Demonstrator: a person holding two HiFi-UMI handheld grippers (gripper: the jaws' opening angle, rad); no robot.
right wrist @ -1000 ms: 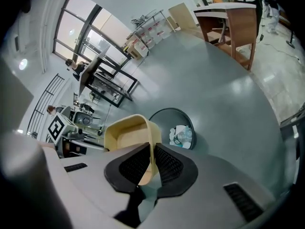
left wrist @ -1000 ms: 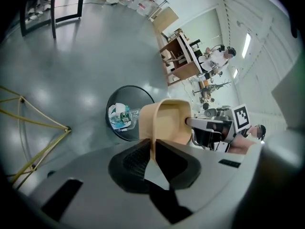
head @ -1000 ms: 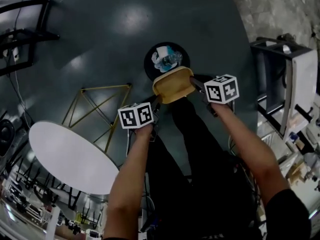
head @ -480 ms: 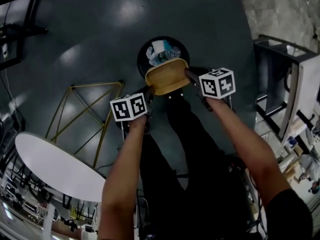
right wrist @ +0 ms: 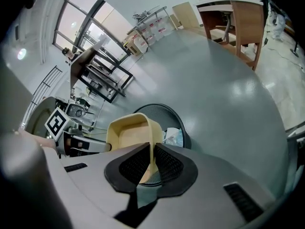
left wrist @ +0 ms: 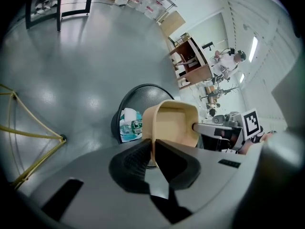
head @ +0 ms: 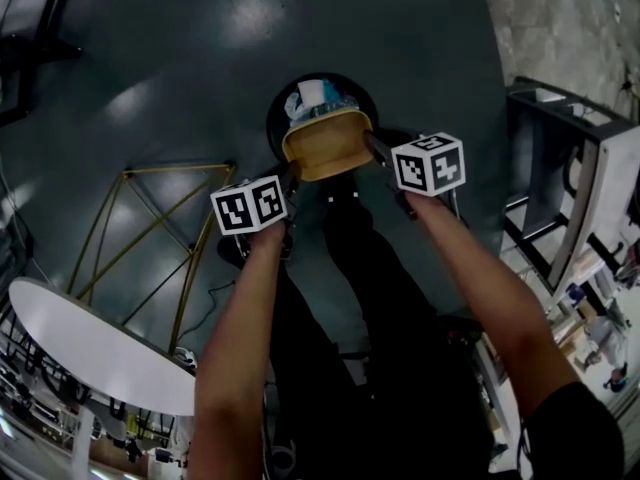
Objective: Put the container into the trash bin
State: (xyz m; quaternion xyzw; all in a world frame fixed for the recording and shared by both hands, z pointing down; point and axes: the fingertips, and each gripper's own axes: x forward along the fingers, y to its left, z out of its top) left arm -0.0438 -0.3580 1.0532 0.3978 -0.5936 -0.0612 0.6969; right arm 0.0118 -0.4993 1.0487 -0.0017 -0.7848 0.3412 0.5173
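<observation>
A tan rectangular container (head: pixel 325 148) hangs tilted over the near rim of a black mesh trash bin (head: pixel 283 96) that stands on the grey floor. My left gripper (head: pixel 290 180) is shut on the container's left wall, which runs between the jaws in the left gripper view, container (left wrist: pixel 174 123), left gripper (left wrist: pixel 153 151). My right gripper (head: pixel 375 150) is shut on the opposite wall, container (right wrist: pixel 131 132), right gripper (right wrist: pixel 151 159). The bin (left wrist: pixel 143 92) holds a crushed bottle and white paper (left wrist: pixel 128 125). The container covers part of the bin's opening (right wrist: pixel 167 113).
A yellow wire-frame stand (head: pixel 160 228) sits on the floor to the left, with a white round table (head: pixel 90 348) at the lower left. A metal rack (head: pixel 570 198) stands at the right. The person's dark-trousered legs (head: pixel 350 268) are just behind the bin.
Both grippers have sunk with the container toward the bin. In the head view the container now overlaps more of the bin's opening, and the table has slid to the lower left.
</observation>
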